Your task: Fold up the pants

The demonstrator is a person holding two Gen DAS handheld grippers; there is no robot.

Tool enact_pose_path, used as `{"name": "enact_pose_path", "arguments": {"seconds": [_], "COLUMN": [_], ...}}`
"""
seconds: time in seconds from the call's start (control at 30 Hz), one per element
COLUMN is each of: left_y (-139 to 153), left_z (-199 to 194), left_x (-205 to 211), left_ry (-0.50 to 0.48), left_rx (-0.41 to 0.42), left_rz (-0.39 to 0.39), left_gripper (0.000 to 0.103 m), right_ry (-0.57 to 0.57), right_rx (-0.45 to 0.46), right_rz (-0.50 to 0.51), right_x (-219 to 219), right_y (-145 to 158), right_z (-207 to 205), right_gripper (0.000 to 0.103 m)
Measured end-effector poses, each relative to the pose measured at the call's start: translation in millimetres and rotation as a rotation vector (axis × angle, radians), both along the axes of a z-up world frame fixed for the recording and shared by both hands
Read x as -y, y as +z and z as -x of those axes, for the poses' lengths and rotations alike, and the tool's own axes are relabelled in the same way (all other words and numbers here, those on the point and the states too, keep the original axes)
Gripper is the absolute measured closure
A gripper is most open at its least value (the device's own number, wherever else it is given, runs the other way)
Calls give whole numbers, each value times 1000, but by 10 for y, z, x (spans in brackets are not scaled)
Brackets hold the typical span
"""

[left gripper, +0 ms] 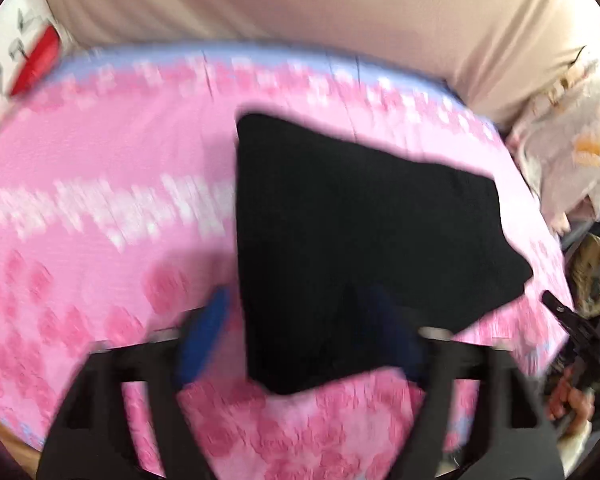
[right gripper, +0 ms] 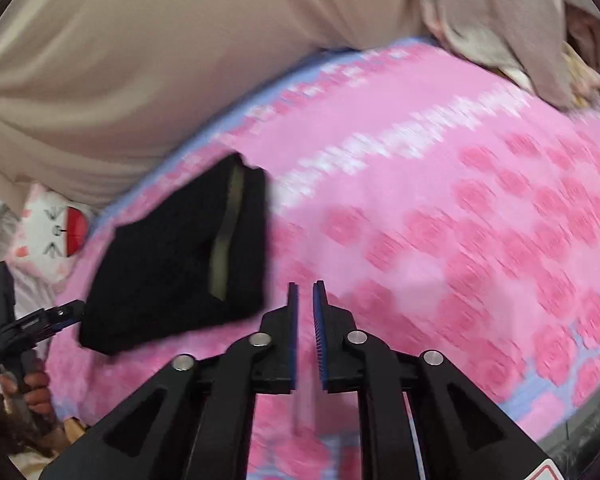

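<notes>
Black pants (left gripper: 360, 220) lie folded into a compact bundle on the pink flowered bedspread (left gripper: 100, 152). My left gripper (left gripper: 300, 334) hangs just above their near corner, jaws wide open, one blue pad over the pink cloth and the other over the black fabric, neither pressing. In the right wrist view the pants (right gripper: 164, 272) show an olive strip along one fold, and the left gripper (right gripper: 66, 314) sits at their left edge, held by a hand (right gripper: 32, 392). My right gripper (right gripper: 306, 312) is to the right of the pants, its jaws a narrow slit apart with nothing between.
A beige cover (left gripper: 300, 8) bulges along the bed's far side. A white cushion with a red patch (right gripper: 56, 232) lies beyond the pants. Patterned bedding (left gripper: 572, 148) and a grey garment (right gripper: 500, 20) lie at the bed's edge.
</notes>
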State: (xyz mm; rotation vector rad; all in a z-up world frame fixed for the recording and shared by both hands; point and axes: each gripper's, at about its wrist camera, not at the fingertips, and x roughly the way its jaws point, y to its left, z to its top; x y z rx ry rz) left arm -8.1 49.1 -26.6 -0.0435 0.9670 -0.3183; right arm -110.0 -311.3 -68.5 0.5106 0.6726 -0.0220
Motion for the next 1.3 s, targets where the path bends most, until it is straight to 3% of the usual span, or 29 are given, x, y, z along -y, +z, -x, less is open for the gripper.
{"name": "enact_pose_path", "arguments": {"seconds": [0.07,0.2,0.37,0.43,0.47,0.5,0.53,0.57,0.6,0.67,0.73,0.8,0.9,0.93,1.13,1.3], "left_y": [182,307,239,157,81,-25,-212,-329,-440,-479,-388,-260,-107,-55,44,31], "left_z": [35,-99,-683,-934,-1047,-1156,-1350,-1437,-1526,-1582,-1554,-1457,-1302,-1248,-1023,-845], "left_x": [106,408,641,651,667,670,640,607,563,439,405,388,399,383,363,296], "left_ry": [20,23,59,78,99,136,168,179,184,195,206,212,201,194,185,179], "left_rx": [104,217,205,179,182,170,134,107,68,45,71,120,158,164,174,159], "left_rz": [-71,-182,-247,-254,-298,-363,-421,-431,-419,-353,-342,-346,-329,-312,-309,-285], "left_gripper": [17,13,13,13,12,12,12,10,10,9,9,10,10,10,10,10], "right_ry": [58,192,323,335,289,266,258,255,248,202,202,225,231,222,186,167], "right_rx": [47,61,-7,-37,-103,-137,-111,-101,-102,-95,-47,-9,-90,-124,-34,-77], "right_rz": [58,205,223,255,309,306,231,95,64,166,166,172,261,283,245,254], "right_x": [-211,-619,-832,-808,-730,-629,-488,-315,-270,-346,-452,-562,-697,-689,-757,-784], "right_y": [192,406,416,282,102,-47,-136,-176,-152,10,169,248,61,-37,201,89], "right_z": [-240,-821,-1582,-1724,-1854,-1894,-1895,-1873,-1846,-1731,-1582,-1439,-1455,-1467,-1077,-914], "right_gripper": [84,83,83,84,90,90,90,92,92,90,82,81,71,73,69,66]}}
